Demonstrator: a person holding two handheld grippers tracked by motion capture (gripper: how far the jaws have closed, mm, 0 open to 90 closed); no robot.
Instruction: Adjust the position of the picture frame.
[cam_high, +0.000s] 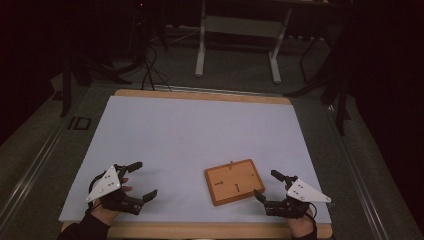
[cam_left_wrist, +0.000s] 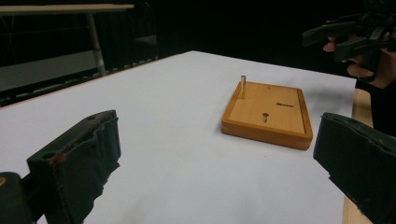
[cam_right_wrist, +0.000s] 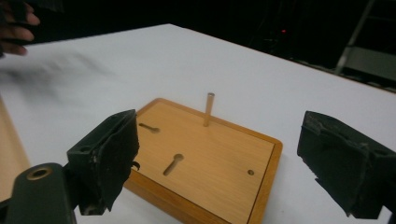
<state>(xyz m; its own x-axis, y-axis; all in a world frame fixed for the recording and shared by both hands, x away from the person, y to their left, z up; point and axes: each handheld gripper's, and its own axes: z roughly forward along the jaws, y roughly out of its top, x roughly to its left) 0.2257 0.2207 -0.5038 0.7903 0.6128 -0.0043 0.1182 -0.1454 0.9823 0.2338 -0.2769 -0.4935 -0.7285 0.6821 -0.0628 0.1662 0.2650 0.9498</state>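
We see a flat, rectangular board of honey-coloured wood (cam_high: 235, 182) lying on the pale, matte white tabletop (cam_high: 190, 130), near its front edge and toward the right. The board has a raised rim with rounded corners around a smooth, lighter inset panel. From the panel rises a thin, straight wooden peg (cam_right_wrist: 208, 109), standing upright near one edge. Also in the panel we make out two keyhole-shaped slots (cam_right_wrist: 173, 164), each a round hole running into a narrow groove, and one tiny round hole (cam_right_wrist: 251, 172) near a corner. The tabletop's white sheet rests on a light wooden base whose edge shows as a band along the front and back.

Our left hand-held gripper (cam_high: 140, 181) sits at the front left of the tabletop, well apart from the board, its two black jaws spread wide and holding nothing. In the left gripper view the jaw pads (cam_left_wrist: 88, 158) look like rough, slightly ragged black foam on hard black plastic.

Our right hand-held gripper (cam_high: 267, 185) rests just beside the board's right end, jaws likewise spread and empty; in the right gripper view the board lies between and just beyond them, without touching as far as we can tell. Each gripper carries a flat, pale grey triangular plate (cam_high: 106, 182) on top.
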